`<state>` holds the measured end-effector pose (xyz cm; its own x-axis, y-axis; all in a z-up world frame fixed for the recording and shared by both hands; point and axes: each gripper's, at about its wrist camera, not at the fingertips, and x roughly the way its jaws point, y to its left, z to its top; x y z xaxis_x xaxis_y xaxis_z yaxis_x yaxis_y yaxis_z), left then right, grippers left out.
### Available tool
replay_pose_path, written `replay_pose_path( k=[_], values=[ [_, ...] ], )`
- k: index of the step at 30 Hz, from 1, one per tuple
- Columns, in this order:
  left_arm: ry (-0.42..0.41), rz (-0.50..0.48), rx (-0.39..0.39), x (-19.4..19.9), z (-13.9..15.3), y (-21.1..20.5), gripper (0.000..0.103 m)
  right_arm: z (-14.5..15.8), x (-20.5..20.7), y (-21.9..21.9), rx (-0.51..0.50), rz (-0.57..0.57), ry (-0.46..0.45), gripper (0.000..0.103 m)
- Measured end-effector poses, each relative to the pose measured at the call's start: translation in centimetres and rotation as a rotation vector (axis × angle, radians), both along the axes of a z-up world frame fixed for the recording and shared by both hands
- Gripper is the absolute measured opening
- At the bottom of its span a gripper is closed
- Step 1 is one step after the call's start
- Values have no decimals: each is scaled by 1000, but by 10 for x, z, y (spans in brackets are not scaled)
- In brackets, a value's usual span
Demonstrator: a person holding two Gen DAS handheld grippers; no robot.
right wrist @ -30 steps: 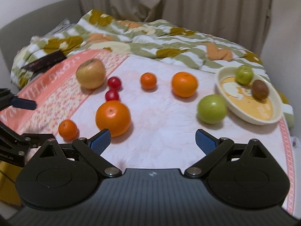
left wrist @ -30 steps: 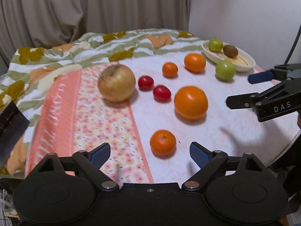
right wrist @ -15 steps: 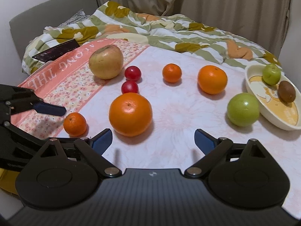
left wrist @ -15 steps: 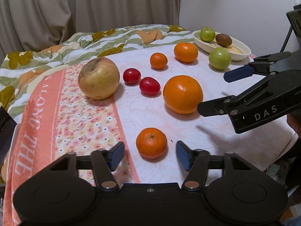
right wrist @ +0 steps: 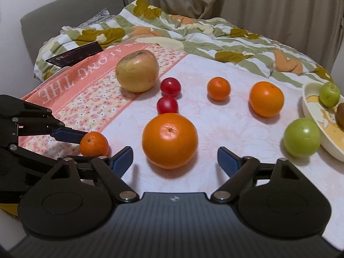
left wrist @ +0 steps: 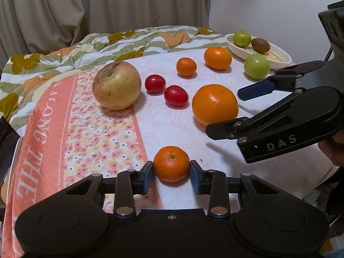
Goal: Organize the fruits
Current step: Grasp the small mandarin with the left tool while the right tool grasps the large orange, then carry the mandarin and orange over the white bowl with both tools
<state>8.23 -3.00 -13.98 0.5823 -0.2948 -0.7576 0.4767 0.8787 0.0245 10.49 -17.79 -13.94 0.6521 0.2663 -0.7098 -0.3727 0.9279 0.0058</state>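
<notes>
My left gripper had its two blue pads pressed against either side of a small mandarin, which sat on the tablecloth at the near edge, right where the floral band met the pale pink centre. From my right wrist view the same mandarin showed with one blue finger of the left gripper touching its left side. My right gripper hung with its jaws spread wide, nothing between them, just short of the big orange; in the left wrist view that gripper reached in from the right, its lower finger just in front of the big orange, though I could not tell whether it touched. Behind the orange lay two red tomatoes, close together, and to their left the large yellowish apple rested on the floral band. Farther back stood a second small mandarin and a medium orange, apart from each other. A green apple sat just beside the cream dish at the far right, and in the dish were a smaller green fruit and a brown kiwi. A rumpled leaf-patterned blanket lay behind the table.
</notes>
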Motion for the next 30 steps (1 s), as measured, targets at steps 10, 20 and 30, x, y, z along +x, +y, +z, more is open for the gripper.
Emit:
replay_pose_path(
  k=[10, 20, 30],
  values=[
    [0, 5, 10, -1, 1, 3, 40, -5, 12, 9, -6, -3, 3, 75],
    [-5, 42, -18, -5, 16, 13, 40, 9, 1, 3, 18, -41, 4, 74],
    [-82, 61, -61, -14, 69, 9, 40, 61, -24, -21, 48, -129, -36, 74]
  ],
)
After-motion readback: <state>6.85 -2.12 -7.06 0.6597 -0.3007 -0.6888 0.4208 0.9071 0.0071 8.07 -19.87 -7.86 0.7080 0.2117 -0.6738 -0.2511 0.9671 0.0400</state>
